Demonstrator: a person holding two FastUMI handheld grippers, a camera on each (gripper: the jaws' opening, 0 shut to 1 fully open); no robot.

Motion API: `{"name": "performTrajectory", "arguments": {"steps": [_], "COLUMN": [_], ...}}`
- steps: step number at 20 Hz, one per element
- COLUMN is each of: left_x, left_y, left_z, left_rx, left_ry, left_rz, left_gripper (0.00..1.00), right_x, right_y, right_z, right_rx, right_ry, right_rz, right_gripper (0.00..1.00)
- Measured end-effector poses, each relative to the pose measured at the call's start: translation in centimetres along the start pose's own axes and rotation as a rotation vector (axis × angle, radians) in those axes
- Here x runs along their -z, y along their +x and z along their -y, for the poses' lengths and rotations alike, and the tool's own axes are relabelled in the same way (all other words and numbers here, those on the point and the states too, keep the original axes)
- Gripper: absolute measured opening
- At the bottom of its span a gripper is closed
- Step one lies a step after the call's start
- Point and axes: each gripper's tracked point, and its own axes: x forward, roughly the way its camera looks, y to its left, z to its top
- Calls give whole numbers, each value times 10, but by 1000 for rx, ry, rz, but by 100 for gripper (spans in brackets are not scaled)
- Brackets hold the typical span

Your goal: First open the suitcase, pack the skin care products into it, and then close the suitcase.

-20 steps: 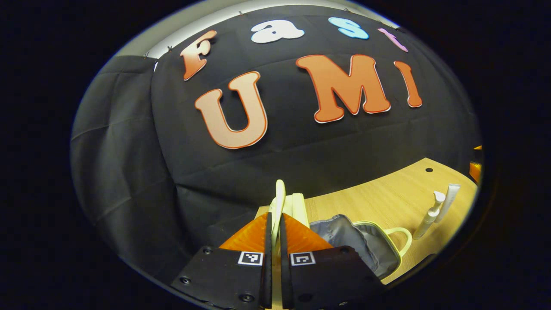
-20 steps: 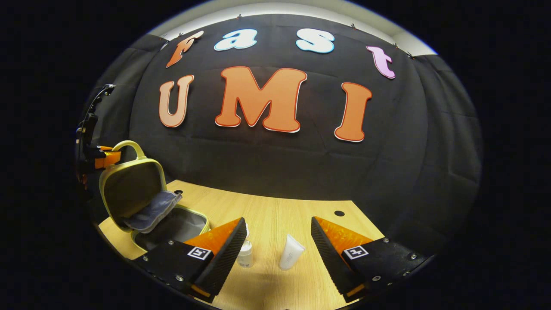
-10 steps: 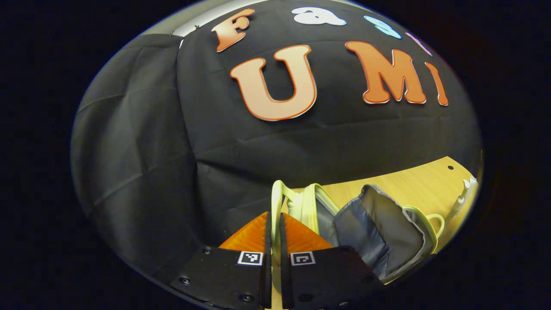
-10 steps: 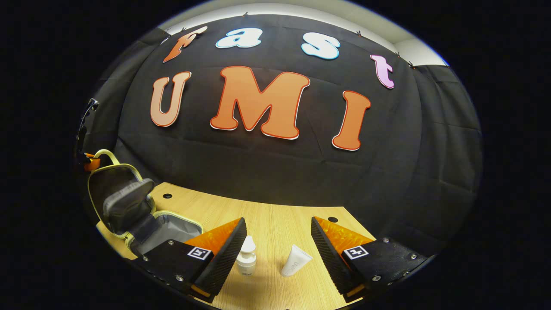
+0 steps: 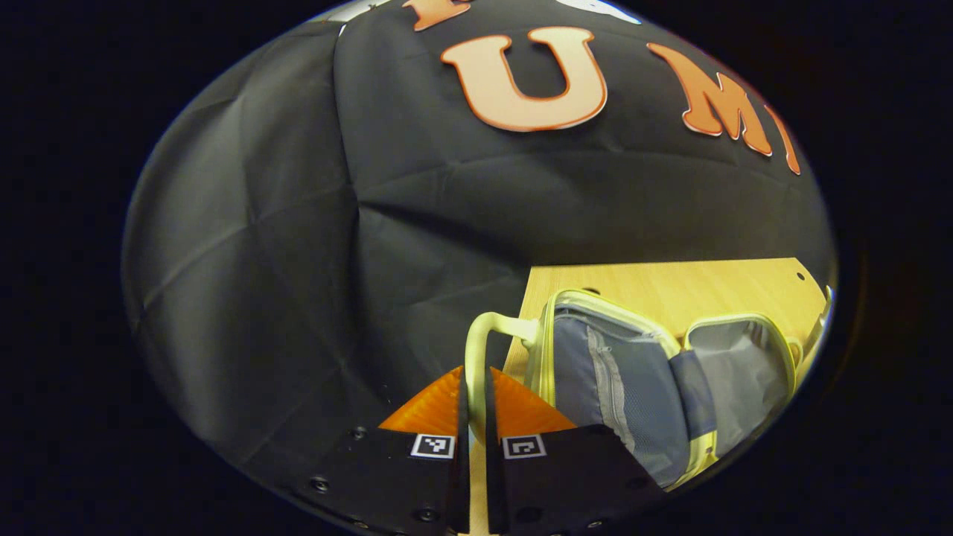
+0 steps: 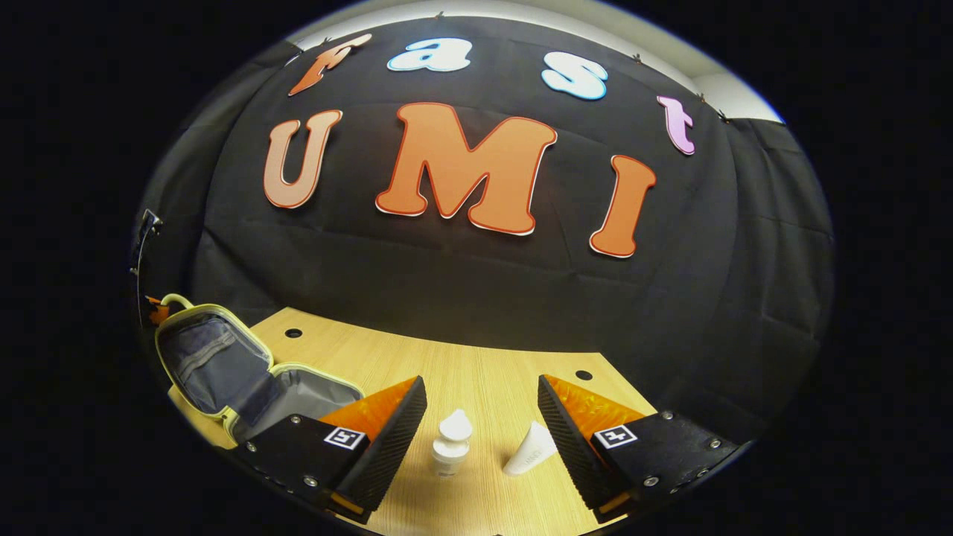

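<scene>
The small suitcase (image 5: pixel 618 387) lies open on the wooden table (image 5: pixel 670 283), pale yellow outside with grey lining. My left gripper (image 5: pixel 474 376) is shut on the lid's pale yellow handle (image 5: pixel 476 339), holding the lid tipped back. In the right gripper view the suitcase (image 6: pixel 216 361) sits at the far left, with the lid leaning back and the base (image 6: pixel 313 391) facing up. My right gripper (image 6: pixel 480 387) hovers open over the table. A white pump bottle (image 6: pixel 449 447) and a white tube (image 6: pixel 530 452) stand and lie between its fingers, touching neither.
The table (image 6: pixel 461 372) has small round holes near its back edge, at the black cloth wall. The left gripper (image 6: pixel 153 309) peeks out behind the lid at the far left. Bare wood lies between the suitcase and the two products.
The left gripper has swung the lid by its handle from upright to well back, baring the grey lining. The right gripper has tilted slightly, so bottle and tube sit more centred between its fingers.
</scene>
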Motion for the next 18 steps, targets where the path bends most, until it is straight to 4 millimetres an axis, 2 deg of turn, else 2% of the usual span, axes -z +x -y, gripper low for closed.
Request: {"name": "performTrajectory", "arguments": {"steps": [2, 4, 5, 7, 8, 11, 14, 15, 16, 17, 18], "left_x": [28, 47, 58, 55, 46, 22, -23, -37, -51, -61, -73], "left_y": [16, 25, 27, 24, 21, 7, -28, -39, -50, -59, -69], "left_z": [-2, -6, -11, -9, -6, 23, 48, 63, 75, 90, 103], "left_rx": [12, -12, -40, -44, -33, 4, 53, 70, 79, 93, 101], "left_ry": [-33, -59, -60, -69, -63, -11, 19, 19, 22, 31, 44], "left_rz": [-52, -92, -117, -109, -88, -7, 93, 127, 168, 200, 229], "left_gripper": [9, 9, 15, 17, 17, 60, 68, 71, 77, 88, 91], "right_x": [-3, -3, -3, -2, -3, -9, -9, -9, -8, -8, -6], "right_y": [-2, -5, -6, -6, -6, -6, -3, -3, -3, -2, -2], "right_z": [0, -1, 0, 4, 6, 12, 19, 22, 24, 27, 30], "right_rx": [5, 5, 10, 18, 20, 26, 25, 24, 22, 18, 12], "right_ry": [-4, 6, 4, -2, -1, 10, 13, 16, 20, 25, 27], "right_rz": [-2, -9, -11, -15, -14, 9, 24, 29, 36, 41, 46], "right_gripper": [96, 95, 96, 96, 96, 96, 95, 96, 96, 96, 96]}}
